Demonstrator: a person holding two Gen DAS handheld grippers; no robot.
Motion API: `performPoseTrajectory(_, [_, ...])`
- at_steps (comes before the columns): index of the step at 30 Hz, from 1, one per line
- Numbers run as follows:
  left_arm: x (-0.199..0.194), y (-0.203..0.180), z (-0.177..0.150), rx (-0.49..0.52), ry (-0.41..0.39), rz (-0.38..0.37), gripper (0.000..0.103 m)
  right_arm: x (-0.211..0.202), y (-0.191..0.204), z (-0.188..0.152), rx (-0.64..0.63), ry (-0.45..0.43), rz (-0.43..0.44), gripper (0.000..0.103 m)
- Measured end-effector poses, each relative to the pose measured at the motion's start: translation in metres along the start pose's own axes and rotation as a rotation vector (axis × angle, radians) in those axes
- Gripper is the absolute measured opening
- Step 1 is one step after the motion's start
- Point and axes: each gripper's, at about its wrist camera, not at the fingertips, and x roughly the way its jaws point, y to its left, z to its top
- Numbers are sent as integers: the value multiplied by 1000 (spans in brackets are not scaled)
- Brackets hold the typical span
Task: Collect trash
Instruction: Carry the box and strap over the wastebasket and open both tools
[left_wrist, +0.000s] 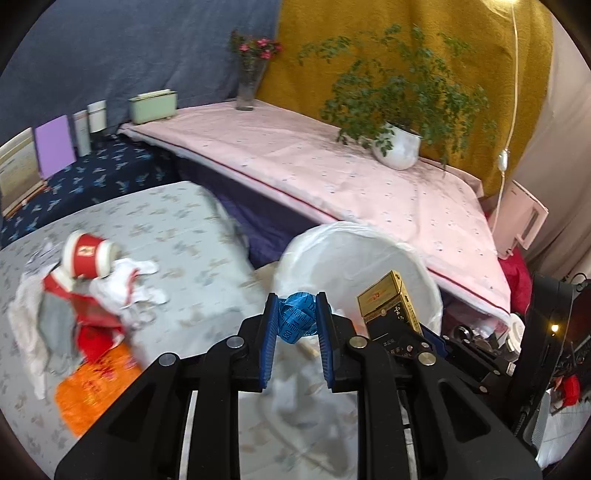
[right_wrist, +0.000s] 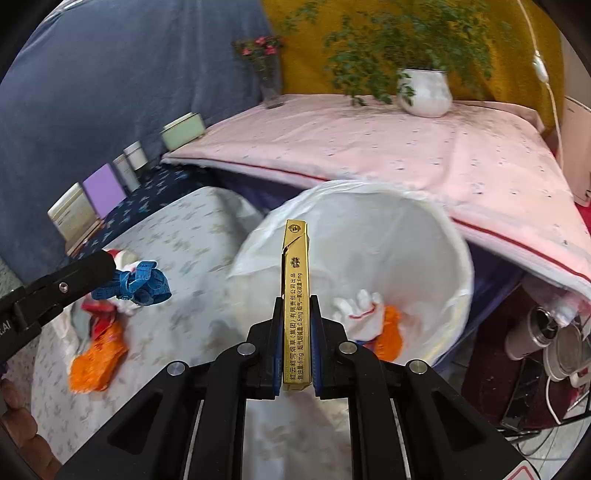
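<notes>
bright, even daylight | soft shadows | slight motion blur | fisheye-bent, dark edges

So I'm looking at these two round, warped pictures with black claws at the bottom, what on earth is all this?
Each picture comes from a small wide-angle camera on a hand-held gripper, a two-fingered clamp a person carries in each hand. No robot arm is involved.

The left camera shows the left gripper shut on a crumpled blue measuring tape. The right camera shows the right gripper shut on a thin gold cigarette pack.

Ahead of both stands a bin lined with a white bag, already holding a white glove and something orange. On the grey patterned cloth more trash waits: a red paper cup, white tissues and an orange wrapper.
</notes>
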Motion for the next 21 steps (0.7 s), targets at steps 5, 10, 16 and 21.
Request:
performPoseTrajectory(5, [32, -23, 11, 4, 28, -56, 20, 8, -31, 9, 36, -5, -46, 11])
performPoseTrajectory(10, [56, -37, 17, 11, 55, -83, 20, 17, -47, 12, 56, 4, -65, 11])
performPoseTrajectory(16, [62, -38, 20, -8, 43, -57, 58, 19, -50, 13, 58, -12, -76, 23])
performPoseTrajectory(21, [60, -28, 18, -27, 41, -23, 60, 11, -48, 16, 63, -38, -76, 39])
